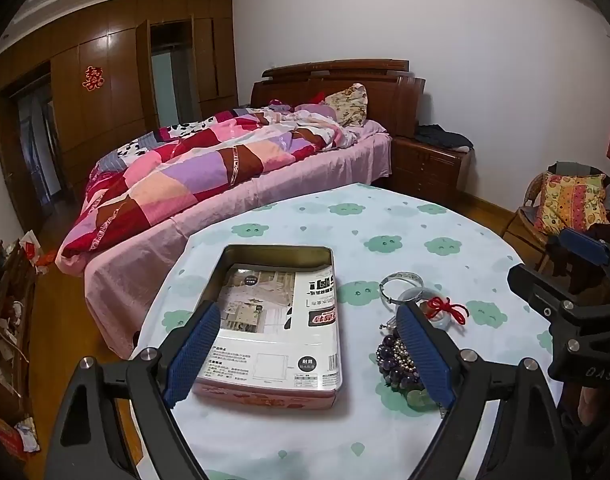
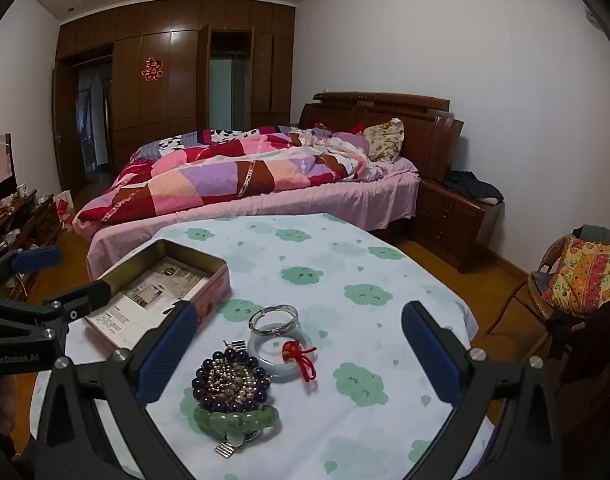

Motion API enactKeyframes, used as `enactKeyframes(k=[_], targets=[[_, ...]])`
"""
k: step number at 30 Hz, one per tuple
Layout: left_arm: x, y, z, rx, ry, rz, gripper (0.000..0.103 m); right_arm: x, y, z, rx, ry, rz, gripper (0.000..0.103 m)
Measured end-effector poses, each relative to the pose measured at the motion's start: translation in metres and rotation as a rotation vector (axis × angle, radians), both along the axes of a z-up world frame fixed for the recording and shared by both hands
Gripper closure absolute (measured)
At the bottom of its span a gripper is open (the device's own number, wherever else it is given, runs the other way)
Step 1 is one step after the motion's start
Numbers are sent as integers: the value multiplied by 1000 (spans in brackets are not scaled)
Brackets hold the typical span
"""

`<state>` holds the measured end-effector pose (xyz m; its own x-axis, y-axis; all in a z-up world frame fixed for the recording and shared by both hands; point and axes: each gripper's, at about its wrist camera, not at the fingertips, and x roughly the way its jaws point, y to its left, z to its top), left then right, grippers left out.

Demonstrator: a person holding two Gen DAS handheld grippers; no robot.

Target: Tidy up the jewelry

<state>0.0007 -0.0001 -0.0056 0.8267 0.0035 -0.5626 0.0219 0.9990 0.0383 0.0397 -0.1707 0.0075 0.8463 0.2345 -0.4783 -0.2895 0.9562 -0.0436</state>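
Both grippers hang above the tabletop (image 2: pixel 385 280) with jaws spread wide and nothing between them. The left gripper (image 1: pixel 309 344) is over the open tin (image 1: pixel 277 320), which holds printed paper. The right gripper (image 2: pixel 301 344) is over the jewelry, just right of the tin: a silver bangle (image 2: pixel 273 319) touching a pale jade bangle (image 2: pixel 279 354) tied with red cord (image 2: pixel 301 356), a pile of purple beads (image 2: pixel 231 380), and a green bead bracelet (image 2: pixel 237 420) at its near edge.
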Motion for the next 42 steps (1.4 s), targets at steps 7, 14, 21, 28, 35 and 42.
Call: enactKeyframes(k=[7, 14, 21, 28, 35, 42], targets=[[1, 2, 0, -7, 4, 9, 13, 1, 2, -1, 1, 3, -5, 0], [1, 3, 0, -7, 4, 9, 13, 1, 3, -2, 0, 5, -4, 0], [1, 5, 0, -6, 5, 11, 13, -1, 3, -2, 2, 3, -6, 0], [1, 9, -2, -5, 8, 20, 13, 2, 3, -3, -2, 6, -6, 0], [3, 8, -3, 0, 14, 29, 13, 3, 2, -3, -1, 8, -4, 0], [3, 9, -3, 0, 15, 28, 13, 1, 2, -3, -1, 10, -5, 0]])
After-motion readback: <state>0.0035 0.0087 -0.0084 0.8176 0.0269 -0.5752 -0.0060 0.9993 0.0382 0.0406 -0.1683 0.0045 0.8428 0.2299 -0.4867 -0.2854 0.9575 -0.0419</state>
